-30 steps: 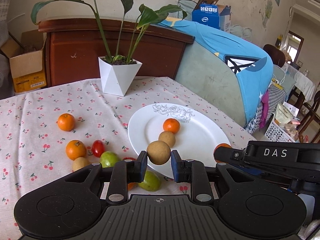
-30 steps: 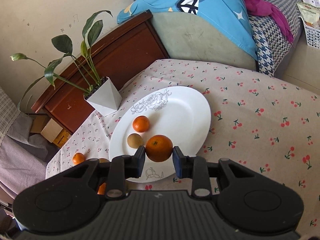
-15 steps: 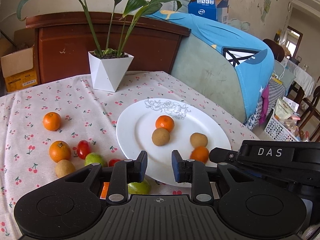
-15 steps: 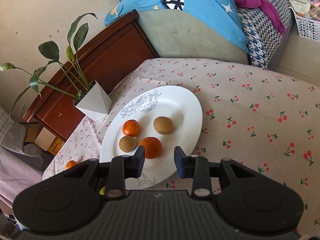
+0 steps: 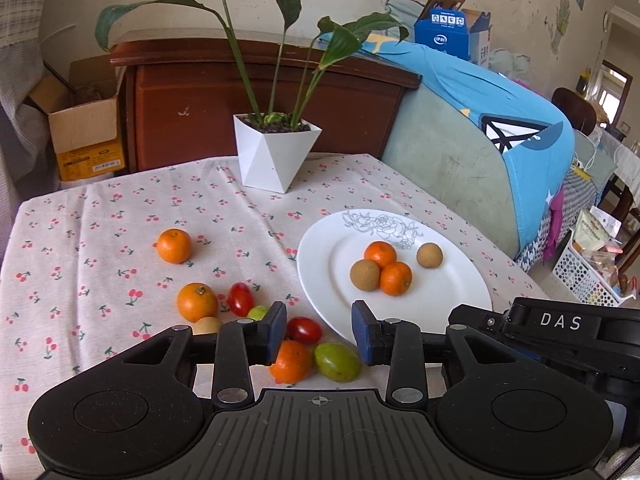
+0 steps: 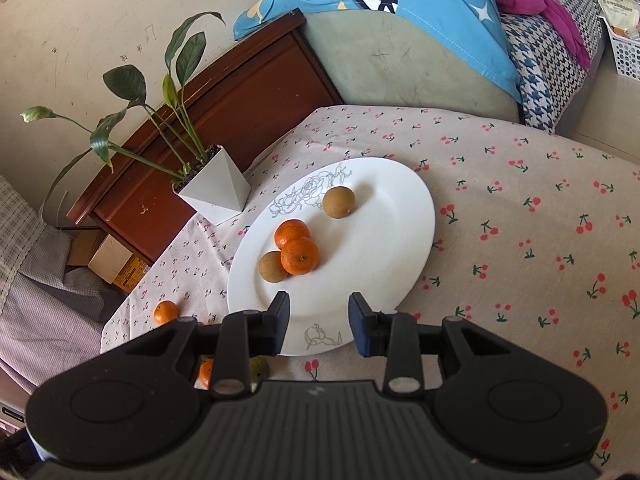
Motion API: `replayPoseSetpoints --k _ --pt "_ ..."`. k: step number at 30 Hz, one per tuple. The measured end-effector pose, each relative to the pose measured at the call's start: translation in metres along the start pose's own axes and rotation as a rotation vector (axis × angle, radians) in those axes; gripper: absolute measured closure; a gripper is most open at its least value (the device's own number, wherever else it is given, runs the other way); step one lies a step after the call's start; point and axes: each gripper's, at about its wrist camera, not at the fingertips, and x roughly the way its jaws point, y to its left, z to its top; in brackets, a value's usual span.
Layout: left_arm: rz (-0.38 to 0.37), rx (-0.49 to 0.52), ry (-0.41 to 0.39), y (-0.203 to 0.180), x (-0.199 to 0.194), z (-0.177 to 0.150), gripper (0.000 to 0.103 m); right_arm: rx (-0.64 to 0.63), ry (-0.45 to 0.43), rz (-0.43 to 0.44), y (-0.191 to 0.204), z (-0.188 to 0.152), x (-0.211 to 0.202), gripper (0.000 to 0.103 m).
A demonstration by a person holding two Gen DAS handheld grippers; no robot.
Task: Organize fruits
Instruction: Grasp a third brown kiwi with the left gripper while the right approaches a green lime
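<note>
Plate (image 5: 440, 300): white, near the table's right edge; two oranges (image 5: 395, 278) and two brown fruits (image 5: 364, 275) sit on its far half, its near half bare.
Loose fruit (image 5: 197, 302): oranges, red tomatoes and green fruits on the cloth left of the plate.
Left gripper (image 5: 319, 334): jaws opening, nothing between them, above the fruit beside the plate's near-left rim.
Right gripper (image 6: 318, 324): spread, holding nothing, over the plate's near rim.
Open room: bare cloth right of the plate.
Change: a second ago each gripper pinched a fruit; both now lie on the plate.
</note>
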Motion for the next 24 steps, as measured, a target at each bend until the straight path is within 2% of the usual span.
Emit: replayPoseSetpoints --k 14,24 --pt "0.09 -0.088 -0.006 0.055 -0.031 -0.01 0.068 -0.161 0.068 0.064 0.03 -0.029 0.0 0.069" --pt "0.101 -0.111 0.02 0.07 -0.021 -0.023 0.068 -0.157 0.112 0.07 0.036 -0.041 0.018 0.069"
